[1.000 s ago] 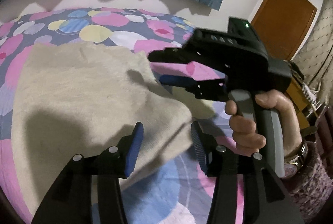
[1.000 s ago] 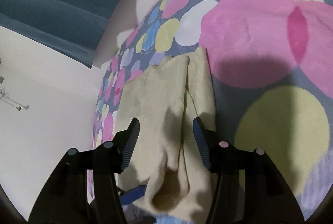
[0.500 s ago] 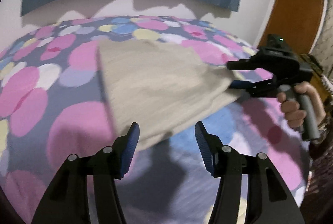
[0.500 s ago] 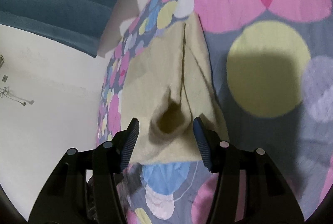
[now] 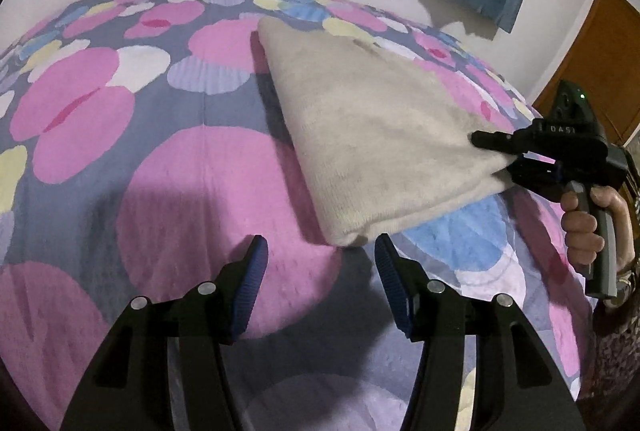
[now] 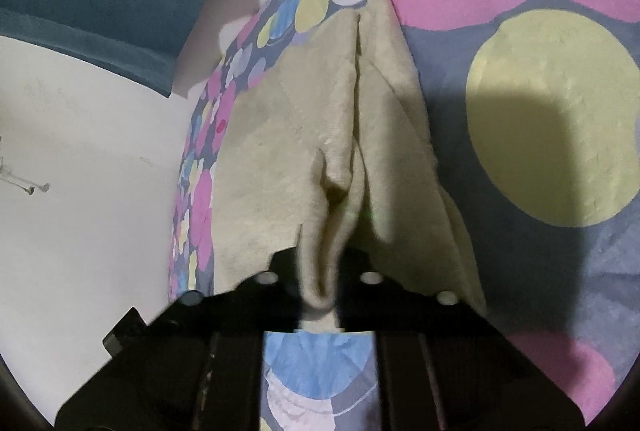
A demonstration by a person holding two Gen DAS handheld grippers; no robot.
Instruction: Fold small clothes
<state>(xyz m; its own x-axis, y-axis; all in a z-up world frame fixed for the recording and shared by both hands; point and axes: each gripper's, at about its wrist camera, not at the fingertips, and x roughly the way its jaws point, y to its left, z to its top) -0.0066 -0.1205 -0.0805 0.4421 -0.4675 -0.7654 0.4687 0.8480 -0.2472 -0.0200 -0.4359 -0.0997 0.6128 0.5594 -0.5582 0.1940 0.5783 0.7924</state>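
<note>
Pinching one corner of the cream garment (image 6: pixel 320 159) on the spotted bedspread (image 5: pixel 192 199), the right gripper (image 6: pixel 320 271) is clamped tight on cloth. The left gripper (image 5: pixel 320 263) hangs half-open, empty, just short of the near corner; it probably must advance and close there before the fold.

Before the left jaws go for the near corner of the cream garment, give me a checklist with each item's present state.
1. Right gripper shut on the cream garment: ok, a bunched fold is pinched between its jaws.
2. Left gripper open: ok, nothing between its jaws.
3. Near corner of the garment reachable: ok, it lies just ahead of the left gripper, untouched.
4. Garment lying flat on the bedspread: ok in the left wrist view; a crease runs down it in the right wrist view.
5. All layers caught at the right corner: cannot tell.
6. Nothing else lying on the garment: ok.
</note>
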